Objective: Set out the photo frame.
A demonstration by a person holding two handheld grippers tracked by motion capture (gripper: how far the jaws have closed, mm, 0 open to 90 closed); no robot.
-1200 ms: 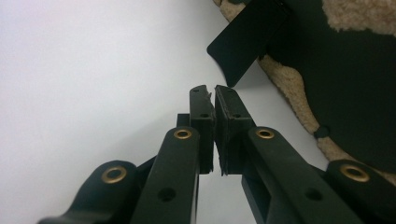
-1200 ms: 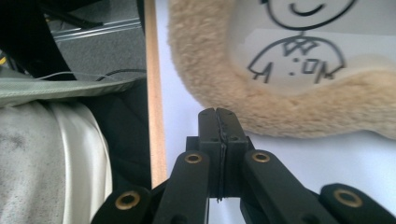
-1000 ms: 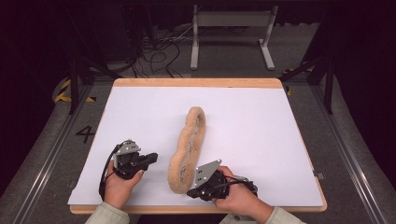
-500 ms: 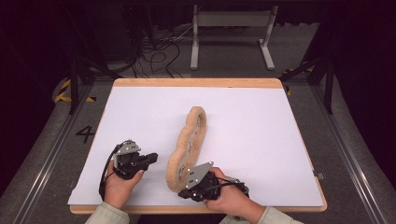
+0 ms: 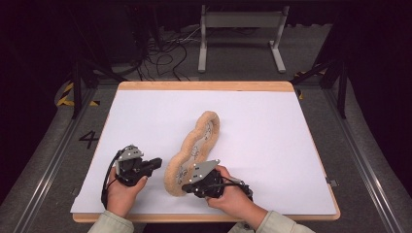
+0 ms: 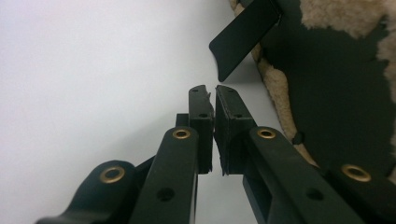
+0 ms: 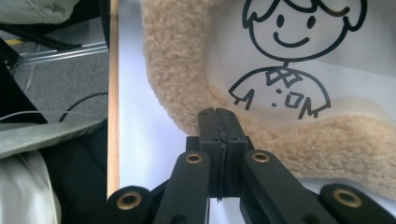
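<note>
The fleece strip, a long tan piece with a white lining printed with cartoon figures, lay slantwise on the white sheet that covered the table, its near end close to the person's edge. The right gripper had its tips at that near end; in the right gripper view its jaws stood pressed together with nothing between them, the tips touching or just short of the fleece rim. The left gripper rested just left of the strip, jaws nearly together with a thin slit, holding nothing; its own view showed the tips over bare sheet, the fleece off to the right.

The step looked like getting a hold on the near end. To do it well, the right jaws would first need to part, since closed tips could only nudge the pile. One jaw should slide under the rim along the sheet and the other come over the top, biting the thick edge rather than the thin lining. The left gripper could take the edge a little farther along, so the strip would lift evenly and not drag or fold on itself.
</note>
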